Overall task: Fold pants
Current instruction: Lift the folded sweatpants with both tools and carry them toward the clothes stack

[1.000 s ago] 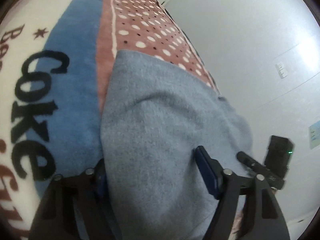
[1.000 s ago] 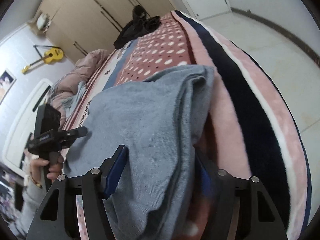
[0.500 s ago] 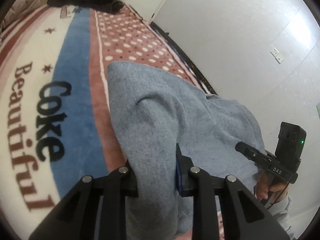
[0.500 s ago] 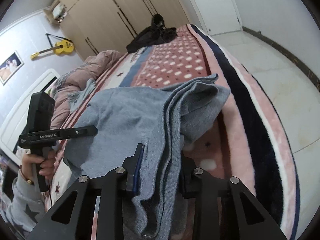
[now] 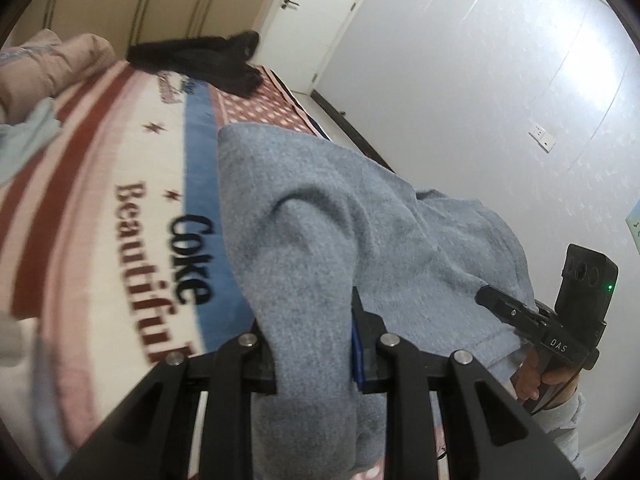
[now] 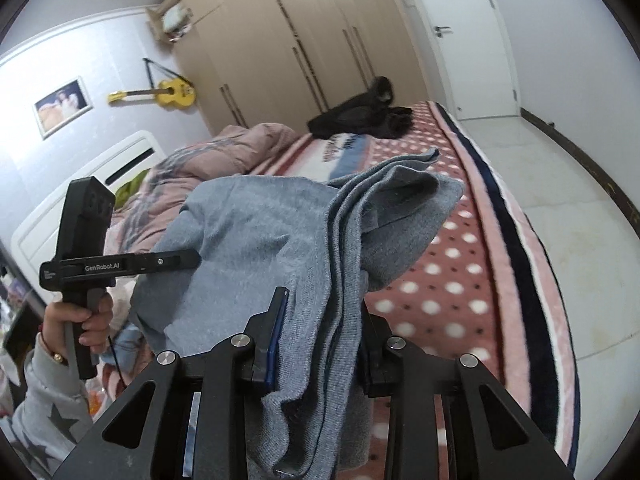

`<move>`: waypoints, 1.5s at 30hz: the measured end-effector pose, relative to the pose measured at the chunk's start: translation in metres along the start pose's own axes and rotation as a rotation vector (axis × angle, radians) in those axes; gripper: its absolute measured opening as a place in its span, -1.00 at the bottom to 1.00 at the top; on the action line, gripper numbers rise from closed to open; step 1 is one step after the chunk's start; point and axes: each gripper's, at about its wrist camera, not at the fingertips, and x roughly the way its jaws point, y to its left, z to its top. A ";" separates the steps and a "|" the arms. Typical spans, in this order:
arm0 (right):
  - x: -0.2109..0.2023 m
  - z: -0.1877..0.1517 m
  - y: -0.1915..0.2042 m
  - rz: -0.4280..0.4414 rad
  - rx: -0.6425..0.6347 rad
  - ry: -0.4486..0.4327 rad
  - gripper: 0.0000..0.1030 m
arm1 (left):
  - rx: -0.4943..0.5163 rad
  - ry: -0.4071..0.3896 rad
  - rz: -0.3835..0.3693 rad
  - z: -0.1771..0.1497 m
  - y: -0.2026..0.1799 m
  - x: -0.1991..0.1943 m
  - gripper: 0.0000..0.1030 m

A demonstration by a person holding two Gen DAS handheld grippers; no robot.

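Both sets of jaws have just closed on cloth: my left gripper pinches one bunched edge of the grey pants, and my right gripper clamps the stacked layers at the other edge. I read the pants as lifted at my end, sloping down onto the patterned blanket of the bed. I judge this the carry of a fold; next I'd sweep both held edges forward together, level, and lay them over the far portion.

The pants hang between 2 grippers above the bed — dark clothing lies behind.
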 end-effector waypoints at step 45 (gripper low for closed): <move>0.203 -0.015 0.356 0.313 -0.315 0.234 -0.54 | -0.287 -0.180 0.257 -0.106 0.279 -0.255 -0.59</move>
